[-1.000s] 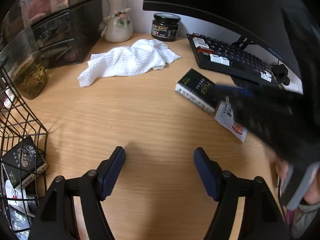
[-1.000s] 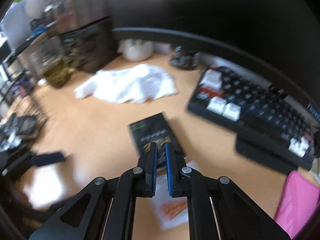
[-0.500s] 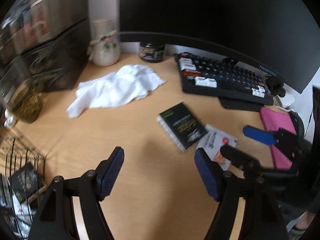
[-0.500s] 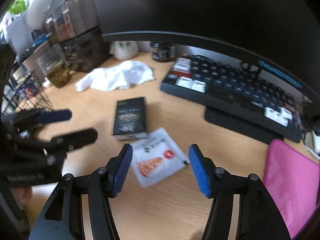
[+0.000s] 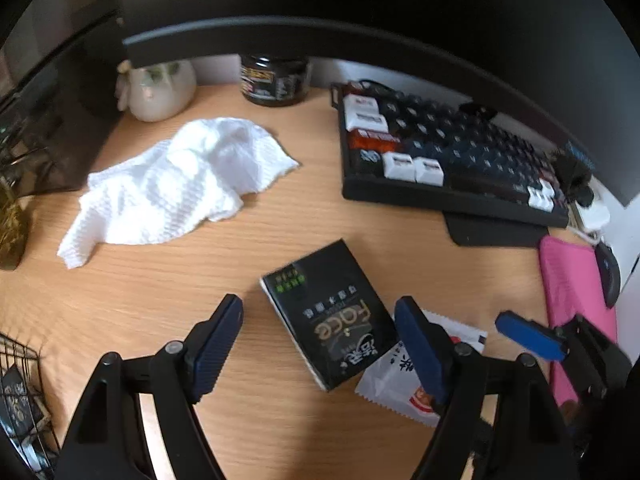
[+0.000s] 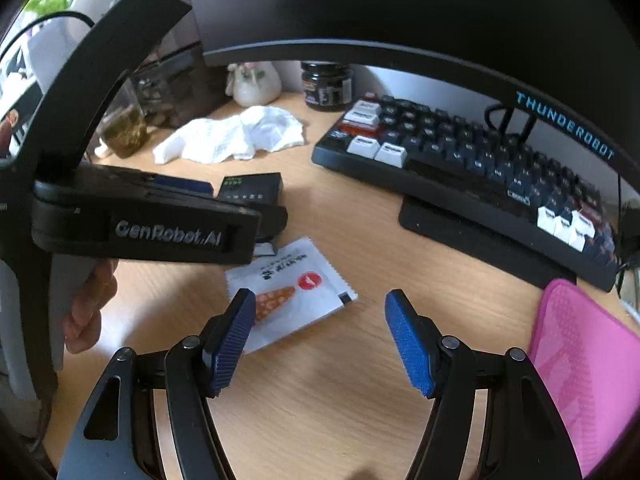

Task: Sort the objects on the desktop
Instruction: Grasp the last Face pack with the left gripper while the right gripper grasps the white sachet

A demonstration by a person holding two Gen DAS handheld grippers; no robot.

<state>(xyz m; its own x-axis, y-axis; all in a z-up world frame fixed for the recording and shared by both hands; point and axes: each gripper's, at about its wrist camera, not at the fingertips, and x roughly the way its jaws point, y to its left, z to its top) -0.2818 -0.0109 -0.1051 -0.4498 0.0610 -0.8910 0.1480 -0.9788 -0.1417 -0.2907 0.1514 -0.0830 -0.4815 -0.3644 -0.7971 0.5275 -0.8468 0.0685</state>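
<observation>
Box (image 5: pixel 332 316) lies flat on the desk (image 5: pixel 192 292), touching the sachet (image 6: pixel 296 292) beside it. I read the left gripper (image 5: pixel 320 344) spread apart over the box, gripping nothing. My right gripper (image 6: pixel 320 336) has just been opening; its jaws stand apart above the sachet, empty.

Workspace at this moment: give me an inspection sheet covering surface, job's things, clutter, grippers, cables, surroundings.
Surface: wooden desk, dry, no spills seen.
Job's things: black box lying flat; white snack sachet beside it, one corner under the box; wire basket holding similar dark boxes.
Clutter: white cloth, crumpled; dark jar; ceramic vase; pink pad.
Grippers: left gripper open over the box; right gripper open, its jaws just opened, over the sachet.
Cables: one behind the keyboard.
Surroundings: monitor; dark drawers at left.
</observation>
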